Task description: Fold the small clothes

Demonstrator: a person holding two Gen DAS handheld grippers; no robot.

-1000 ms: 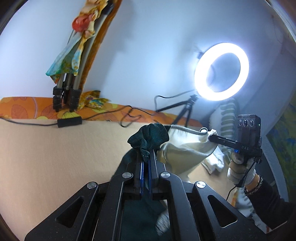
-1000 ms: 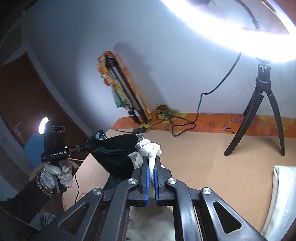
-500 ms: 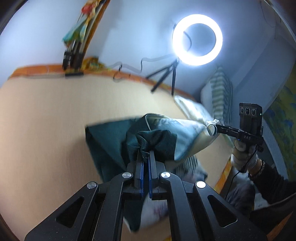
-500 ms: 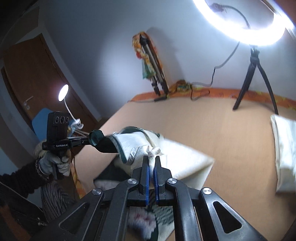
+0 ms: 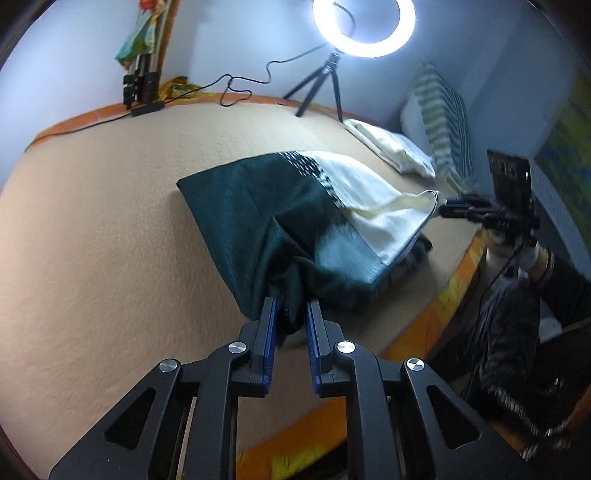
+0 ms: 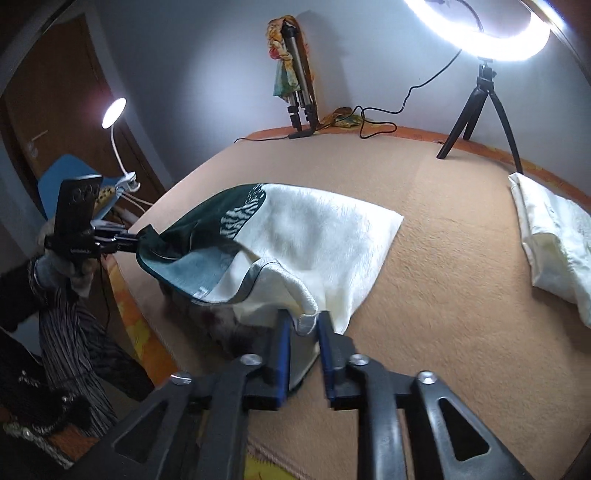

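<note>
A small garment (image 5: 295,206), dark green at one end and cream at the other, lies spread on the tan bed (image 5: 110,221) with its near edge still raised. My left gripper (image 5: 290,314) is opening, and the bunched green corner sits loosely between its blue pads. My right gripper (image 6: 304,325) is opening too, with the garment's (image 6: 317,236) cream corner hanging in the gap between its fingers. Each view also shows the other gripper at the opposite corner: the right one (image 5: 443,206) and the left one (image 6: 136,240).
A ring light on a tripod (image 5: 364,29) stands at the bed's far edge, its cable (image 5: 240,85) trailing to a folded tripod (image 5: 142,81) against the wall. A folded cream cloth (image 5: 391,147) and a striped pillow (image 5: 439,110) lie right. A desk lamp (image 6: 112,112) glows left.
Both grippers came down and forward with the garment, which went from hanging in the air to lying on the bed. Both pairs of jaws, shut before, now stand apart.
</note>
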